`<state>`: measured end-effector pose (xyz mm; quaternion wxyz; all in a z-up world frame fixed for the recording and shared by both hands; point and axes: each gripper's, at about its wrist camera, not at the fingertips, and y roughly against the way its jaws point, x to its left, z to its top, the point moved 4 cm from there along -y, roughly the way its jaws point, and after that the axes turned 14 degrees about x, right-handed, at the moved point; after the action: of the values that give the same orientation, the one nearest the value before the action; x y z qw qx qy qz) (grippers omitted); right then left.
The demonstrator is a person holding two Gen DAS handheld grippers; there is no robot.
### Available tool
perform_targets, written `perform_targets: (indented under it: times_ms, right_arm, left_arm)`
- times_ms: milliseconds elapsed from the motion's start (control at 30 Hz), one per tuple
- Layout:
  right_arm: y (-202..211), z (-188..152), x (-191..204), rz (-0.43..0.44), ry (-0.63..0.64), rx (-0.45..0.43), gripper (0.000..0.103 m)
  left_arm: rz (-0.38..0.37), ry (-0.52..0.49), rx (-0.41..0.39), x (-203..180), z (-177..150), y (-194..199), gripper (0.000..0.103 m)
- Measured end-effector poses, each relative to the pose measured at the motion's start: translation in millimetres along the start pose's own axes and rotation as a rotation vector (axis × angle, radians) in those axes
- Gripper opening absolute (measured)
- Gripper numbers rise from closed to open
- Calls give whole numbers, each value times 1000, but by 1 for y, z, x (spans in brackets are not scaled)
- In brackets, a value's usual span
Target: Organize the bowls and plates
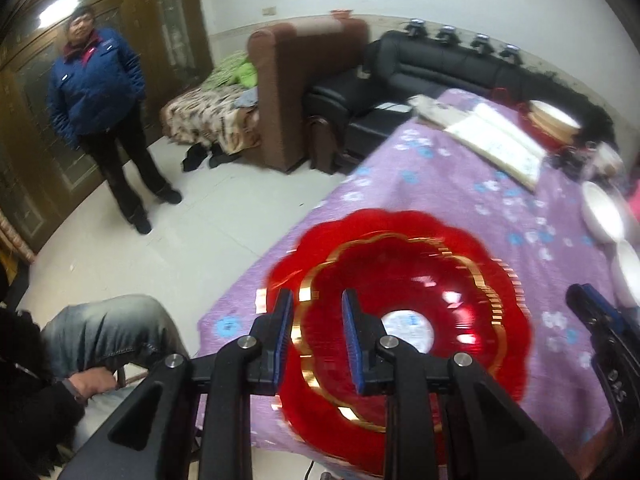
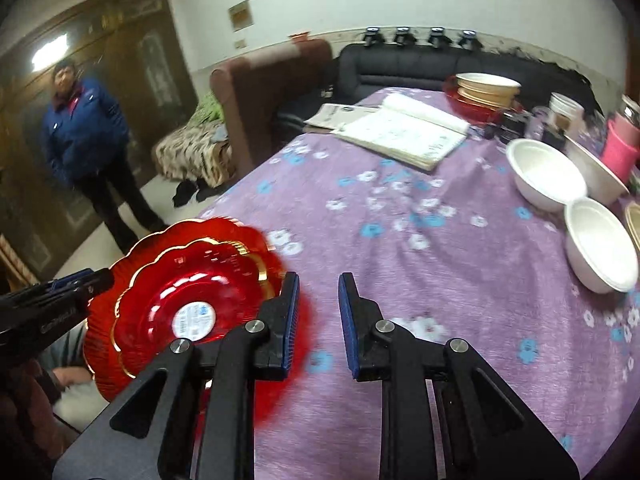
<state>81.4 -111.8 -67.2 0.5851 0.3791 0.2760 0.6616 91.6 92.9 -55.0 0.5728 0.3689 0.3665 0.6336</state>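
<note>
My left gripper [image 1: 316, 344] clenched the near rim of the red plate [image 1: 404, 280] at the table's [image 2: 400, 240] corner; my right gripper [image 2: 319, 316] stood released beside it, empty.

Red gold-trimmed plate [image 1: 400, 304], purple flowered tablecloth [image 2: 400, 240], 2 white bowls [image 2: 546, 174]

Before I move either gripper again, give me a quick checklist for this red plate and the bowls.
1. Right gripper clear of red plate: jaws open, only table showing between them; ok.
2. Left gripper holding the plate: rim lies between its fingers, pressure unclear; cannot tell.
3. Plate fully over the table: one side overhangs the edge; not ok.
4. White bowls upright and away from the plate; ok.
</note>
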Motion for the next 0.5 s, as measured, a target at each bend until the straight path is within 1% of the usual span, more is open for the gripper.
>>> perform_targets:
  times_ms: [100,200,233,267,300,333,500]
  right_arm:
    - [6,-6,-24,-12,-36,2,20]
    - [15,-14,-55,-32,-75,-2,20]
    - [17,-15,-65,-36,-91,-7,20]
    - [21,-18,-76,-41,-109,-11,20]
    - [26,-20,-90,-47,-130,-12,20]
    - [29,-22,-101,-49,-145,-12,20]
    - [53,-35,-175,-75,-265,-36,20]
  left_arm:
    - [-62,-68,-17,-32,1,14,24]
    - [-124,-156,-20,-73,1,25,28]
    - [-140,-185,-16,-88,0,27,31]
    - [-154,-212,-12,-103,-1,29,35]
    - [-176,-251,-6,-123,-3,30,38]
    - [-195,-273,2,-136,-4,30,43]
    - [-300,-368,82,-207,-5,22,44]
